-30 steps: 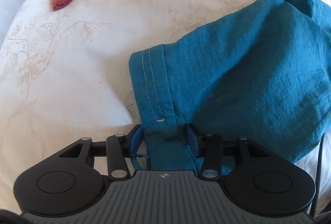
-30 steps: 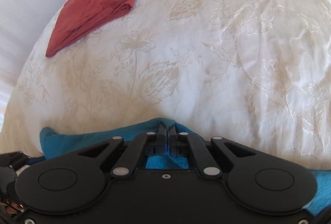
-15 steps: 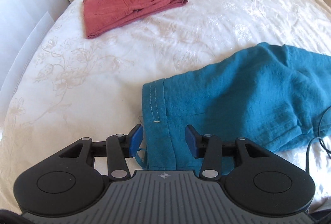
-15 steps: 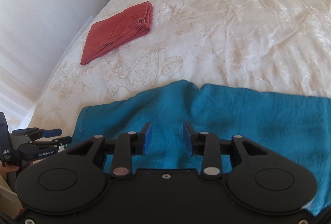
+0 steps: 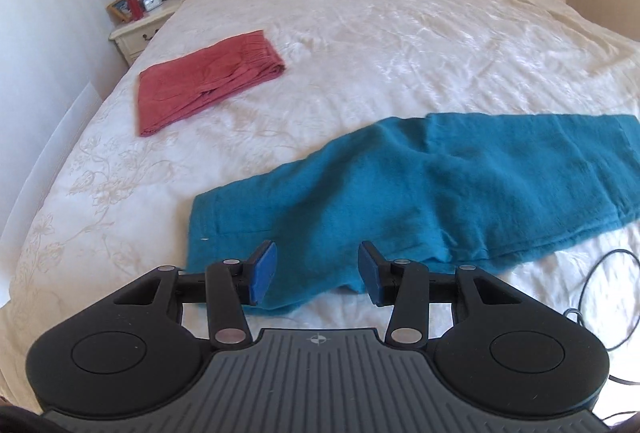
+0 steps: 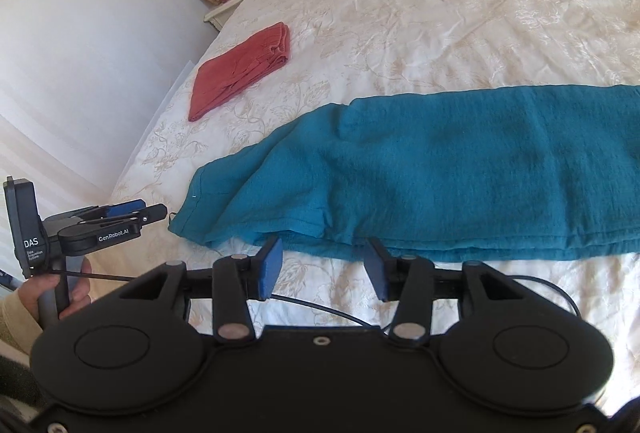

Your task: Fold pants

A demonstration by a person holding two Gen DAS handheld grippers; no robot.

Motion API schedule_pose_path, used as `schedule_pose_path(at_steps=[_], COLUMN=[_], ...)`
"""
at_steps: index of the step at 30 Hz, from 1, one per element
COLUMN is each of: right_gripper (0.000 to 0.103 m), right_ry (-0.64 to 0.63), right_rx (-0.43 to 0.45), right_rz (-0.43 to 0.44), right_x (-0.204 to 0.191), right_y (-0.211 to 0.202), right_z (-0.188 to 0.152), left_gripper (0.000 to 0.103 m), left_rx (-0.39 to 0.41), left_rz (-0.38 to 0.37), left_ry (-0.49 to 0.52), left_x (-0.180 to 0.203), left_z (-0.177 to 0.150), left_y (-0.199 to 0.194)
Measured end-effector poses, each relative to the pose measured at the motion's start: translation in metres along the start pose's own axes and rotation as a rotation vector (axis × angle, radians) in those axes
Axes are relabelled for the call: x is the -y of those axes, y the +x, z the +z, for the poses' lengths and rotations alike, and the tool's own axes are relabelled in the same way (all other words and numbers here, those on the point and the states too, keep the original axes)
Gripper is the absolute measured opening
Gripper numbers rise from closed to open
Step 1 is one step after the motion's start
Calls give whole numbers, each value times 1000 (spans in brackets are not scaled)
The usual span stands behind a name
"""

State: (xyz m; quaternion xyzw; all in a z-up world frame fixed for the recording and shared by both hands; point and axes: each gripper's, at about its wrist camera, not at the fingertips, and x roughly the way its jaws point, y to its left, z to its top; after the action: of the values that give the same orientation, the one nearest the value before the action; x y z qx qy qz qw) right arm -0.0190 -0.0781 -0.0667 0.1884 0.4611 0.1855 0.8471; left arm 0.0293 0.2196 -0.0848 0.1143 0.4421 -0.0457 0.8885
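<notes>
Left wrist view shows the teal pants [image 5: 420, 185] lying lengthwise across the bed [image 5: 400, 33]; both the left gripper [image 5: 316, 269] and right gripper [image 6: 322, 267] hang spread, empty; next likely regrasping the hem for another fold

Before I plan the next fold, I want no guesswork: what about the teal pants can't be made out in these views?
- Teal pants: right wrist view cuts off the right end at the frame edge, so the full length is unknown there.
- Near edge: left gripper body covers part of it in the left wrist view.
- Layers: how many lie stacked, hidden under the top cloth.
- Waistband or cuffs: which end is which is too blurred.
</notes>
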Motion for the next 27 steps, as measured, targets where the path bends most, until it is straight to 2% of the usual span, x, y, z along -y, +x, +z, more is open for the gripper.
schedule_pose_path(at_steps=[4,9,14,16,22,27], right_gripper=[56,57,57,57,57,57], right_ry=[7,4,71,116,297,489], right_rx=[3,-37,-90,-112,-185,-169], right_rz=[-44,-85,-121,-131,-133,-119], right_x=[17,37,53,59,81,101], right_y=[-1,22,59,77,125,135], right_z=[-8,-7,-4,-4,-3,-5], left_gripper=[44,40,33,29,29,26], left_rx=[-15,-16,-42,-49,-44,-24], left_rz=[-6,56,40,30,-13,-55], left_ry=[100,306,470,499,587,643], left_x=[44,87,97,96,93,91], left_z=[-4,-15,-26,-28,-29,-29], left_y=[22,64,102,112,130,137])
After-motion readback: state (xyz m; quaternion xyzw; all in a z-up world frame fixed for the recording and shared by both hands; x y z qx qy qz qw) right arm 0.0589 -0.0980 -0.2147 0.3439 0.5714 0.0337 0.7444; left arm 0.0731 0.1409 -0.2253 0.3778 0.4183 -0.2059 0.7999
